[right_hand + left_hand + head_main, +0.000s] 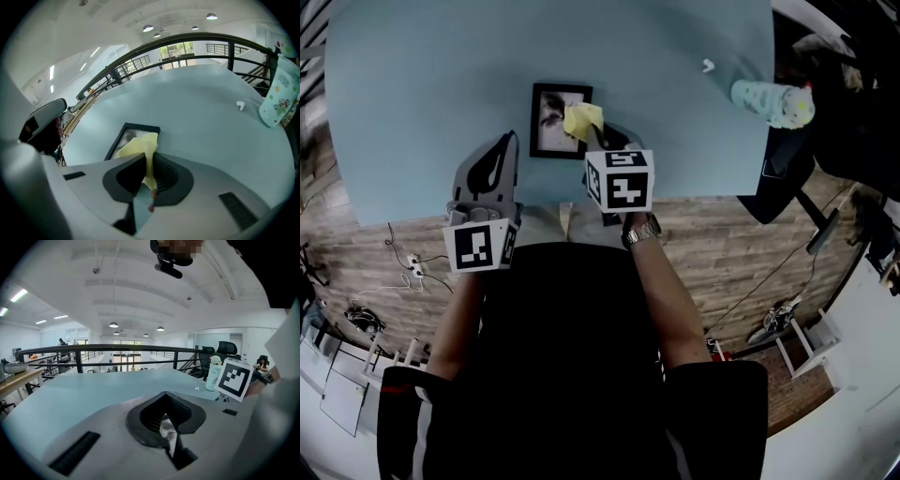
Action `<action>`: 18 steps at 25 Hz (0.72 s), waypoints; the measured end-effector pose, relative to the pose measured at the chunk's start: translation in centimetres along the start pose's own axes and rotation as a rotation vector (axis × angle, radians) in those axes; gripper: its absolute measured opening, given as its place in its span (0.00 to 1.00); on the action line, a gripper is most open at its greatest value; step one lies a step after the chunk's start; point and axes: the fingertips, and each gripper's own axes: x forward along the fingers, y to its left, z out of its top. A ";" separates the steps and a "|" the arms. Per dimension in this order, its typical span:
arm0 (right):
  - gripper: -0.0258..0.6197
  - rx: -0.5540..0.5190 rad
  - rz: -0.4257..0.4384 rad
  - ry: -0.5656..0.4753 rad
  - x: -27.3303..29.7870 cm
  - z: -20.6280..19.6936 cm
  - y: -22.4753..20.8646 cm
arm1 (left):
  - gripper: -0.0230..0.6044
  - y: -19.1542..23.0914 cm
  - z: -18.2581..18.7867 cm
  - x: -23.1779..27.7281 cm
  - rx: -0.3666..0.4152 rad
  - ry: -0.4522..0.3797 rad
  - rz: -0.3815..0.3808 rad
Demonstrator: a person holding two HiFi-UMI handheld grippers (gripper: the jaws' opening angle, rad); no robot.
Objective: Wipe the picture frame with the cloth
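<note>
A black picture frame (555, 120) lies flat on the light blue table (422, 103), near its front edge. My right gripper (592, 139) is shut on a yellow cloth (583, 121), which hangs over the frame's right side. In the right gripper view the cloth (139, 147) sticks out between the jaws and covers part of the frame (136, 127). My left gripper (508, 142) hovers just left of the frame, apart from it, with its jaws closed on nothing. The left gripper view (166, 420) looks across the table, and the frame is out of its sight.
A pale green wipes pack (773, 101) stands at the table's right edge, also in the right gripper view (277, 91). A small white object (707, 66) lies near it. Dark chairs (825, 112) stand beyond that edge. The wooden floor (741, 253) lies below.
</note>
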 end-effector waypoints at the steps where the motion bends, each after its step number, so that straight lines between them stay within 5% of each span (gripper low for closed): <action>1: 0.10 0.003 -0.001 0.000 0.1 0.2 -0.2 | 0.04 0.0 0.1 0.2 0.000 0.002 -0.001; 18: 0.10 0.024 -0.032 0.002 1.7 3.9 -1.6 | 0.04 2.3 1.1 2.8 -0.010 0.015 -0.003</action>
